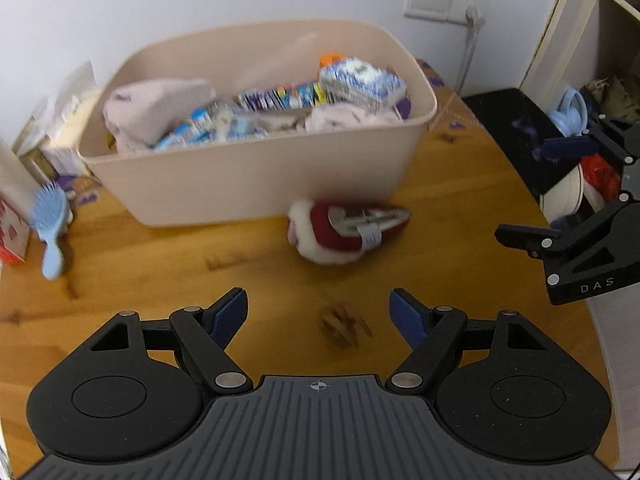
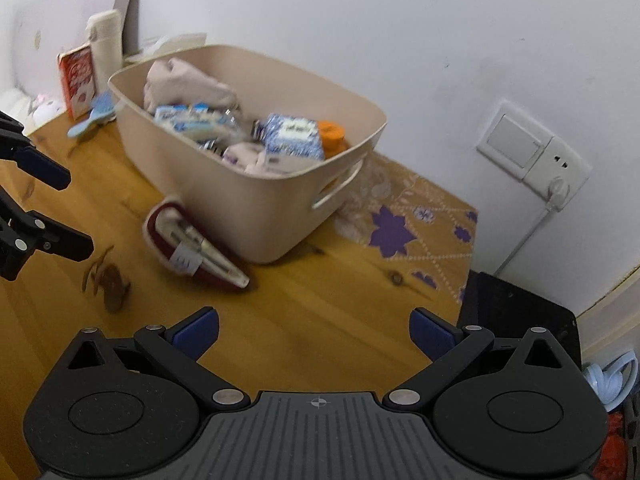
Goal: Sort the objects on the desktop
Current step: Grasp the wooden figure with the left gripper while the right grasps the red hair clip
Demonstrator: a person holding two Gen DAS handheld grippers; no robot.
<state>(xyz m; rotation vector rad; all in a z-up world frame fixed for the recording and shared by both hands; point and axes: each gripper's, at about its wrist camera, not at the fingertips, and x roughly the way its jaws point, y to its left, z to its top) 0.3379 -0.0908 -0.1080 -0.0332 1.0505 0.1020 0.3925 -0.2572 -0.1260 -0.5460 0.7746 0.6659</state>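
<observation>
A beige bin [image 1: 256, 176] on the wooden table holds pink cloths, blue-white packets and an orange item; it also shows in the right wrist view [image 2: 256, 208]. A red and white fluffy pouch [image 1: 348, 230] with a silver tool strapped on it lies on the table against the bin's front, also in the right wrist view [image 2: 192, 246]. A light blue hairbrush [image 1: 50, 220] lies at the left, also in the right wrist view [image 2: 94, 118]. My left gripper [image 1: 318, 314] is open and empty, short of the pouch. My right gripper [image 2: 314, 334] is open and empty; it also shows in the left wrist view [image 1: 560, 192].
A red and white carton [image 2: 78, 80] and a cream bottle [image 2: 106, 38] stand by the wall left of the bin. A patterned mat [image 2: 416, 224] lies right of the bin. A black surface [image 2: 516, 320] adjoins the table's right edge. A wall socket [image 2: 536, 152] has a cable.
</observation>
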